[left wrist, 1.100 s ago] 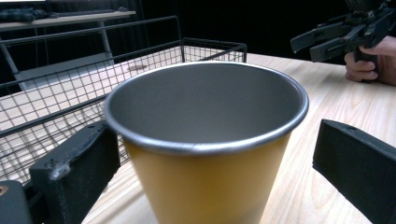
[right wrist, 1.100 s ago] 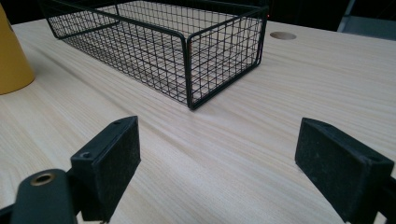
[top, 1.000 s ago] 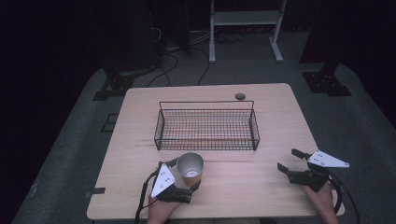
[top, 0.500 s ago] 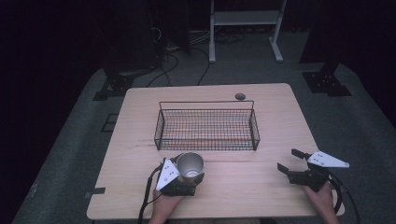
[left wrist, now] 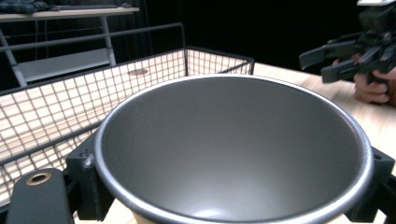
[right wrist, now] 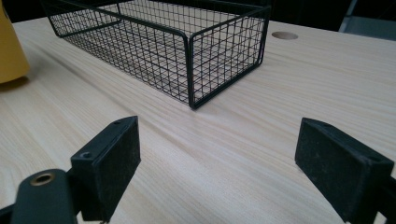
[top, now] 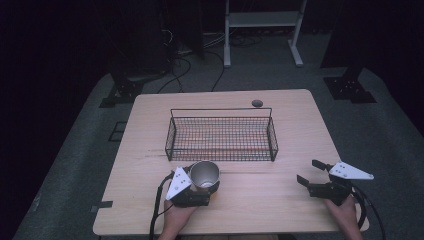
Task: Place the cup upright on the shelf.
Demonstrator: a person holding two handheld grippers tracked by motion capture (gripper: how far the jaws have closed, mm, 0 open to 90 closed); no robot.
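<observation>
A metal cup (top: 204, 174) with a grey inside and a yellow outside (right wrist: 9, 51) stands upright on the wooden table (top: 150, 130), just in front of the black wire basket (top: 220, 150). My left gripper (top: 202, 187) is shut on the cup, one jaw pressed against each side of its rim (left wrist: 233, 154). My right gripper (top: 306, 171) rests near the table's front right, open, with nothing but bare wood between its fingers (right wrist: 112, 163). It also appears across the table in the left gripper view (left wrist: 336, 56). The basket (right wrist: 191, 60) holds nothing.
A small round hole (top: 257, 103) sits in the tabletop behind the basket. Beyond the table are a dark floor, cables and a white metal stand (top: 260, 30). Bare wood lies between the two grippers and right of the basket.
My left gripper has edged slightly forward toward the basket with the cup in it. The right gripper has stayed put.
</observation>
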